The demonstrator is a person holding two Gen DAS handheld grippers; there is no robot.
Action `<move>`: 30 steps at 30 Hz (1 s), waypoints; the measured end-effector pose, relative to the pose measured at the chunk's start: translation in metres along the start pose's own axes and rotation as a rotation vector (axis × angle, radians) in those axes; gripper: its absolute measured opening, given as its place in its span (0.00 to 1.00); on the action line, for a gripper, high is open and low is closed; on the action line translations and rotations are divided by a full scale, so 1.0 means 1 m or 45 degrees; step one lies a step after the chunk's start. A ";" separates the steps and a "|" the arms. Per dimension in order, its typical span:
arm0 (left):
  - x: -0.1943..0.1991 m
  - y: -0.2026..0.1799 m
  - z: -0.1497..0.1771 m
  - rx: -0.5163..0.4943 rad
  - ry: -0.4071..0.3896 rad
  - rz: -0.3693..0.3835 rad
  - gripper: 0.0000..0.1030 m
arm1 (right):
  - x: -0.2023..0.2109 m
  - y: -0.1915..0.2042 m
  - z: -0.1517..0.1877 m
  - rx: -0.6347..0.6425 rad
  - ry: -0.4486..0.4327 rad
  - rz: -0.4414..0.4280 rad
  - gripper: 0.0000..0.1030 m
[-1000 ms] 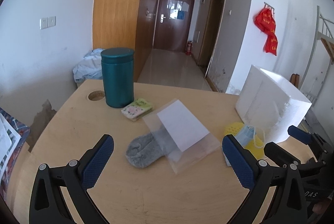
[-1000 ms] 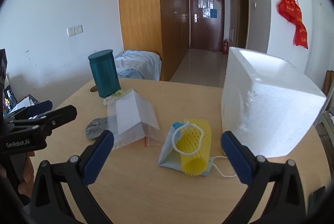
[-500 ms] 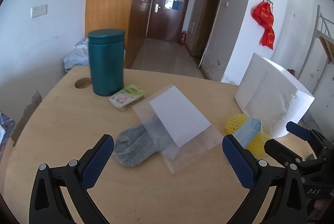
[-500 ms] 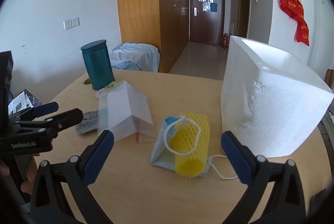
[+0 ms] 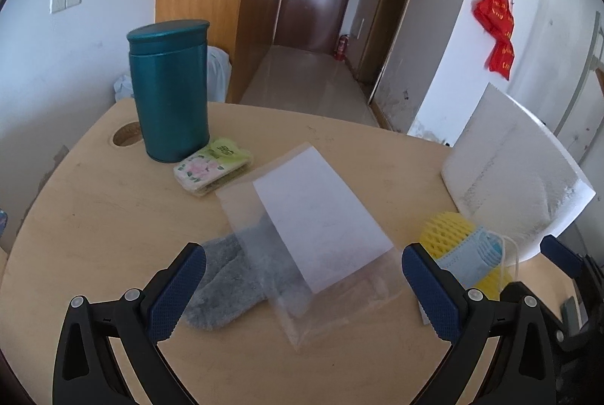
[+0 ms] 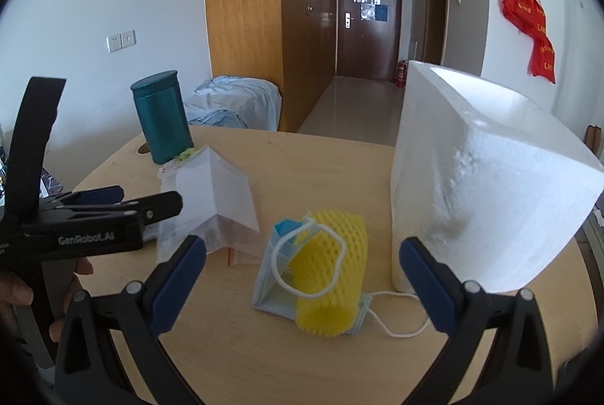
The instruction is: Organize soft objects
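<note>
A grey sock (image 5: pixel 222 288) lies on the round wooden table (image 5: pixel 98 216), its cuff under a clear plastic bag with a white card (image 5: pixel 321 216). My left gripper (image 5: pixel 302 288) hovers open just above and in front of both, nothing between its fingers. To the right lies a yellow foam net sleeve (image 6: pixel 332 276) with a blue face mask (image 6: pixel 279 276) wrapped around it; my right gripper (image 6: pixel 302 276) is open and frames them from close by. The same sleeve (image 5: pixel 449 235) and mask (image 5: pixel 475 261) show at the left wrist view's right side.
A teal canister (image 5: pixel 170 95) stands at the back left beside a round hole in the table and a tissue pack (image 5: pixel 211 170). A large white foam box (image 6: pixel 483 186) stands at the right. The left gripper (image 6: pixel 113 212) and a hand show in the right wrist view.
Both grippers have moved forward and lower toward the table. The sock and bag now sit closer between the left fingers, the yellow sleeve and mask closer between the right ones.
</note>
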State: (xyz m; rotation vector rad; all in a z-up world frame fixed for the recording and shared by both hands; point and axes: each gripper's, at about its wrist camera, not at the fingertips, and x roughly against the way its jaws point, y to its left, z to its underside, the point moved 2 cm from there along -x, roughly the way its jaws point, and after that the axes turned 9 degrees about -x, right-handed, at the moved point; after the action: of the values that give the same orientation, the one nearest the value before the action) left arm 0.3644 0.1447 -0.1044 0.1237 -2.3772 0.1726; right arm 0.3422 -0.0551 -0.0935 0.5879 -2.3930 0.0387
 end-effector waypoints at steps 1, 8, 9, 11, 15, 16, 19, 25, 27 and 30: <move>-0.002 0.000 -0.001 0.003 0.005 -0.002 1.00 | -0.001 0.000 0.000 0.001 0.001 0.002 1.00; -0.015 -0.008 -0.015 -0.010 0.039 -0.029 1.00 | -0.008 -0.005 0.002 -0.026 0.034 -0.027 1.00; -0.017 -0.011 -0.017 -0.016 0.048 -0.041 1.00 | -0.009 -0.005 0.002 -0.030 0.035 -0.031 0.99; -0.023 -0.014 -0.021 -0.019 0.066 -0.053 1.00 | -0.011 -0.006 0.003 -0.028 0.046 -0.033 0.97; -0.034 -0.018 -0.022 -0.054 0.085 -0.124 0.99 | -0.012 -0.007 0.006 -0.024 0.057 -0.025 0.96; -0.038 -0.018 -0.021 -0.060 0.099 -0.138 0.98 | -0.012 -0.007 0.006 -0.028 0.058 -0.027 0.96; -0.050 -0.017 -0.017 -0.053 0.159 -0.143 0.91 | -0.012 -0.009 0.006 -0.041 0.057 -0.039 0.96; -0.060 -0.014 -0.011 -0.057 0.210 -0.175 0.74 | -0.009 -0.008 0.006 -0.024 0.045 -0.041 0.96; -0.057 -0.014 -0.009 -0.060 0.210 -0.170 0.64 | -0.010 -0.009 0.006 -0.024 0.043 -0.037 0.96; -0.054 -0.012 -0.009 -0.052 0.210 -0.155 0.42 | -0.010 -0.010 0.007 -0.036 0.046 -0.038 0.96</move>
State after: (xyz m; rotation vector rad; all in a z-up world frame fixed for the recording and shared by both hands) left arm 0.4110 0.1363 -0.1340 0.2258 -2.2000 0.0726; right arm 0.3489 -0.0616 -0.1067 0.6047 -2.3458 0.0024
